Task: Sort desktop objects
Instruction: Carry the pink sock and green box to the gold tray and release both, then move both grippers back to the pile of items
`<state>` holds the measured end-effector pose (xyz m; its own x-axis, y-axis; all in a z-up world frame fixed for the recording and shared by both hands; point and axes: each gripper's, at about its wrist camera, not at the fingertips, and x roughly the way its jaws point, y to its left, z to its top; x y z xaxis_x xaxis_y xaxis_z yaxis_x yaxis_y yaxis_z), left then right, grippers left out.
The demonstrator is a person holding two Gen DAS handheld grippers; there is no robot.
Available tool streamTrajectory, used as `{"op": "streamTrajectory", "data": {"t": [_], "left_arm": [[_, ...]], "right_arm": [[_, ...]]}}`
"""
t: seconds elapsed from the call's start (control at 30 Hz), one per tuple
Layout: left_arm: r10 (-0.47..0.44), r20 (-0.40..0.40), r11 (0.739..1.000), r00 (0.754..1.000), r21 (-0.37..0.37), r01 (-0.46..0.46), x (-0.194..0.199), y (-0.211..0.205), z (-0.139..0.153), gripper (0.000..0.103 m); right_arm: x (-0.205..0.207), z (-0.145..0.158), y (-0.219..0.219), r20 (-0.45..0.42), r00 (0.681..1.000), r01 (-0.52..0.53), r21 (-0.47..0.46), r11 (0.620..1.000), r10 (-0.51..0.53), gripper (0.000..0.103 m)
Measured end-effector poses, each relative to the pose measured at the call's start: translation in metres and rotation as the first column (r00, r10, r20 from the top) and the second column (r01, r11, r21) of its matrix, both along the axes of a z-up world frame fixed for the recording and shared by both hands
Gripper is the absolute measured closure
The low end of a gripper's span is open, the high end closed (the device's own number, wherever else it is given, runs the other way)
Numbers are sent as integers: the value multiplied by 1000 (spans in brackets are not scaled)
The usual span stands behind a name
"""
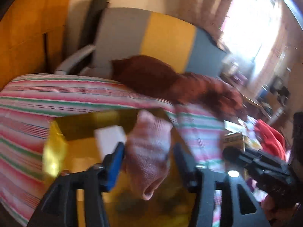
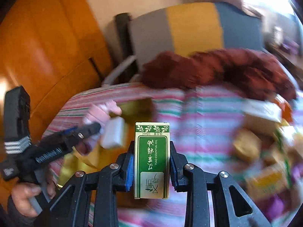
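My left gripper (image 1: 149, 151) is over a yellow box (image 1: 56, 151) on the striped cloth, with a pink knitted sock (image 1: 149, 155) hanging between its spread fingers; the right finger stands apart from the sock. A white block (image 1: 109, 138) lies in the box. My right gripper (image 2: 151, 162) is shut on a green and cream essential oil carton (image 2: 151, 160), held upright above the cloth. The left gripper (image 2: 90, 130) also shows in the right wrist view with the sock (image 2: 100, 113) and the white block (image 2: 113, 134).
A striped cloth (image 1: 56, 98) covers the table. A dark red furry garment (image 1: 170, 79) lies at its far edge, before a chair (image 1: 144, 36). Several small cartons (image 2: 265, 151) and a red cloth (image 1: 269, 136) are piled at the right.
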<state>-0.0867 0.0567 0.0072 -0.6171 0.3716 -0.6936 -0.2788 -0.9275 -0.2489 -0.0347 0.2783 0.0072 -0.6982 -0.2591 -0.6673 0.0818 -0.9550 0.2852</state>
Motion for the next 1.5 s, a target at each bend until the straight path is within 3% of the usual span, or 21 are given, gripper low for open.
{"op": "streamTrajectory", "data": {"t": [0.03,0.07,0.17,0.33,0.43,0.57,0.7,0.8,0.87,0.93,1.0,1.03,1.1,1.17,1.5], "left_arm": [[31,-7,999,999,-9,-31,-2,-11,0,26],[51,-7,999,999,-8,-51,-3,-18,-1,13],[105,-21,994,994,29,-104,2,-44,-3,3],[144,-49,983,988,119,-137,23,-74,-8,0],[111,-56,974,992,203,-98,33,-76,-9,0],[55,-100,971,993,239,-30,51,-74,1,0],[23,-192,984,981,180,12,72,-64,23,0],[37,-226,992,973,126,-8,82,-56,35,0],[34,-213,988,976,153,-1,82,-56,35,1],[33,-136,966,990,258,3,77,-63,26,3],[13,-27,947,1000,322,-4,66,-66,11,13],[15,4,956,1000,294,-16,62,-63,5,18],[13,28,967,1000,253,-20,61,-58,-4,18],[-9,43,965,999,261,-3,63,-54,-10,17],[-65,13,992,998,111,64,74,-18,-16,14]], "right_arm": [[-10,4,-10,-10,1000,-18,5,1000,18,55],[-20,9,-21,-28,999,-33,5,999,33,31],[-37,19,-43,-84,996,-38,8,999,38,2],[-31,13,-50,-70,997,-45,-23,999,44,0],[-22,2,-53,-52,997,-57,1,998,57,0],[-4,-6,-58,-60,996,-70,40,997,72,1],[11,-7,-62,-84,993,-80,78,994,87,1],[23,-5,-62,-117,988,-87,92,992,98,1],[32,-2,-62,-148,985,-72,108,992,87,1],[42,2,-61,-182,981,-50,122,991,72,1],[49,5,-59,-199,978,-40,130,991,66,1],[52,6,-58,-203,977,-34,137,990,62,0],[58,7,-54,-208,976,-26,144,989,56,0],[61,4,-49,-188,981,-10,154,988,40,0],[76,-25,6,-71,992,117,120,986,-109,0]]}}
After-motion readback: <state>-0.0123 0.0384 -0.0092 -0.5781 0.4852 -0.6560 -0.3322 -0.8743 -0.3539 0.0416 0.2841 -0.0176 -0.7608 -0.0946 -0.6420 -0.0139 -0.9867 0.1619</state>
